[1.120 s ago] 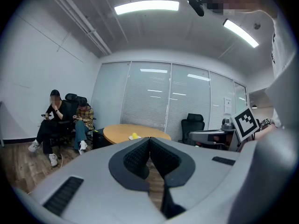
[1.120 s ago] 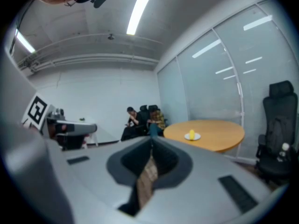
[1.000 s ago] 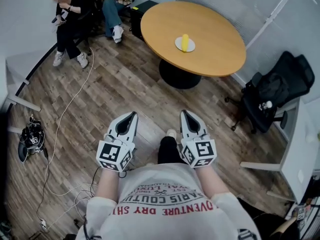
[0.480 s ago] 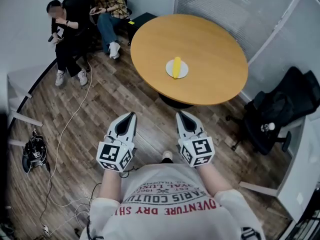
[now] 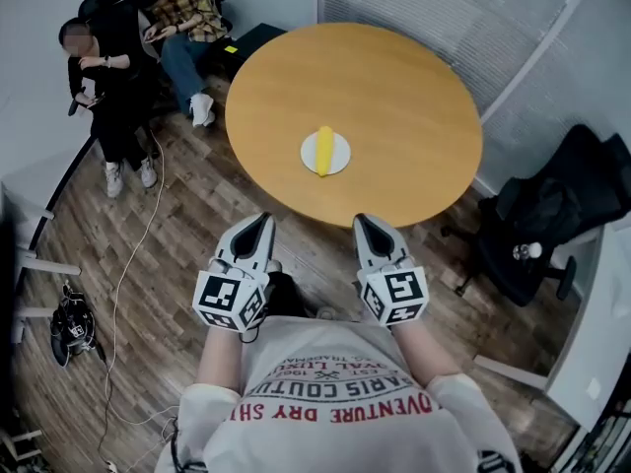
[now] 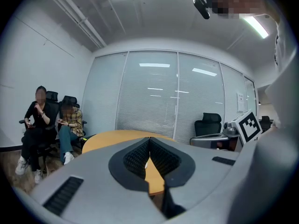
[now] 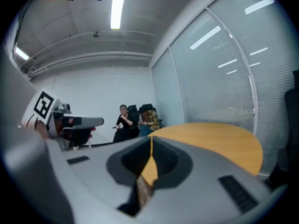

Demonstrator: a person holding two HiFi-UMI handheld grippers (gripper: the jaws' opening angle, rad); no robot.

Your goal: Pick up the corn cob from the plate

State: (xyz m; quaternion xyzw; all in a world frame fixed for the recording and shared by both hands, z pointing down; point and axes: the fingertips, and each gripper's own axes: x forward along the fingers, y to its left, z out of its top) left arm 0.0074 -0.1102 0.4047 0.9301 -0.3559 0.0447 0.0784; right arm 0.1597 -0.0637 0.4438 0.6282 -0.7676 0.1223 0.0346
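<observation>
One corn cob [image 5: 324,151]; shirt [image 5: 335,363] print "DRY"

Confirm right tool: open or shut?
Shut. In the right gripper view the right tool has its jaws meeting at the tips, nothing between them.

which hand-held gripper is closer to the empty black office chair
Right. The empty black office chair stands off to the right of the right hand-held gripper. The left hand-held gripper is farther away, on the other side of the right one.
</observation>
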